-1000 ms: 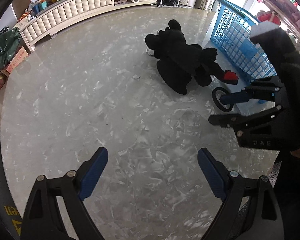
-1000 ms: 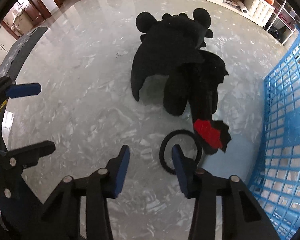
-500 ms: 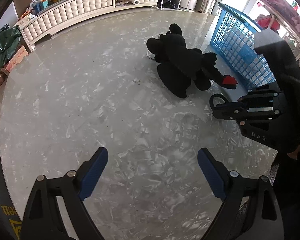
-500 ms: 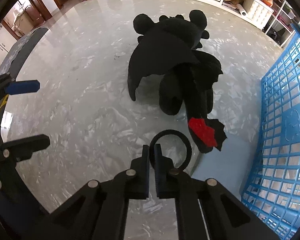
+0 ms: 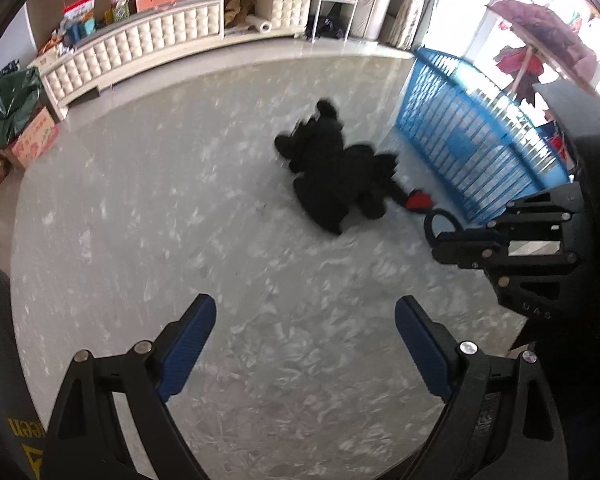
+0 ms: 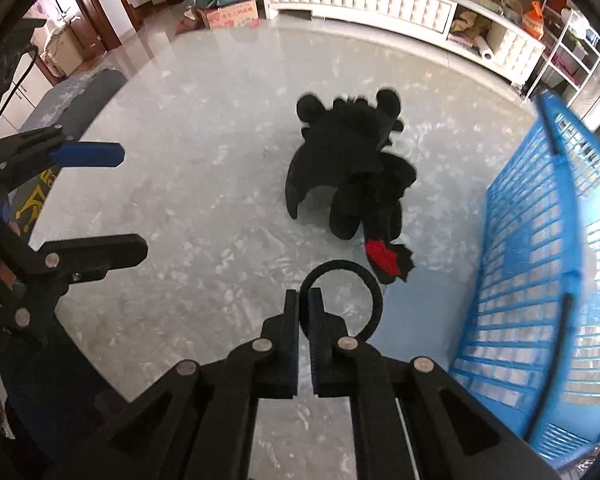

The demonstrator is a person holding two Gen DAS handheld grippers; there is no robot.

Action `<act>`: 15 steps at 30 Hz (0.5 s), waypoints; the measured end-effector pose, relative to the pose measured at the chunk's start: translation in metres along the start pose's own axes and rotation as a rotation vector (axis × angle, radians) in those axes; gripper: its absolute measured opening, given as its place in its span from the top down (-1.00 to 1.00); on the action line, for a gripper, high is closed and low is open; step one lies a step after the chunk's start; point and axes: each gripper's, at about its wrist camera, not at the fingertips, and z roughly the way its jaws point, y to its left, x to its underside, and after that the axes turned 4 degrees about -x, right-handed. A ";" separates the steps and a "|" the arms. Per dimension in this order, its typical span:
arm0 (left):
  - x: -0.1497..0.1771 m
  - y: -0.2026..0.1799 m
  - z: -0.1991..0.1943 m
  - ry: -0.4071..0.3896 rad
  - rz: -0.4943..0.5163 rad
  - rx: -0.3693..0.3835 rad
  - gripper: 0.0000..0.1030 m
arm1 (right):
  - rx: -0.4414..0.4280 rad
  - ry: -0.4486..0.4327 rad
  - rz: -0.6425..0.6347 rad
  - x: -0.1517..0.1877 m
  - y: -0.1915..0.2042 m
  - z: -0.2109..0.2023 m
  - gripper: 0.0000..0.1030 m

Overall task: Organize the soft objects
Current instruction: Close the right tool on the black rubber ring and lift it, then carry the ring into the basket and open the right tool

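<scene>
Your right gripper (image 6: pixel 304 308) jaws just snapped closed on the thin black fabric ring (image 6: pixel 342 298), lifting it off the bench beside the blue plastic mesh basket (image 6: pixel 548 272); left gripper (image 5: pixel 304 340) jaws gape empty. Basket next, I'd guess.

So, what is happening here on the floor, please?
A person holds a gripper in each hand and is tidying soft things. The right gripper is shut on a black ring, gripping its rim. The left gripper is open and holds nothing. A black plush toy with a red tail tip lies on the pale floor, not yet picked up. A blue basket stands to the right of it.
</scene>
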 end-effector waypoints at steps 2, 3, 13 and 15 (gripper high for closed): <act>-0.005 -0.004 -0.013 -0.025 0.002 0.016 -0.75 | -0.002 -0.022 0.003 0.000 0.000 -0.014 0.93; -0.007 -0.006 -0.018 -0.034 0.005 0.014 -0.75 | -0.004 -0.032 0.004 0.001 -0.001 -0.020 0.93; -0.024 -0.034 -0.056 -0.113 0.049 0.006 -0.75 | -0.001 -0.129 0.002 0.013 -0.002 -0.078 0.93; -0.028 -0.039 -0.057 -0.117 0.055 -0.001 -0.75 | 0.007 -0.143 0.004 0.016 -0.006 -0.081 0.93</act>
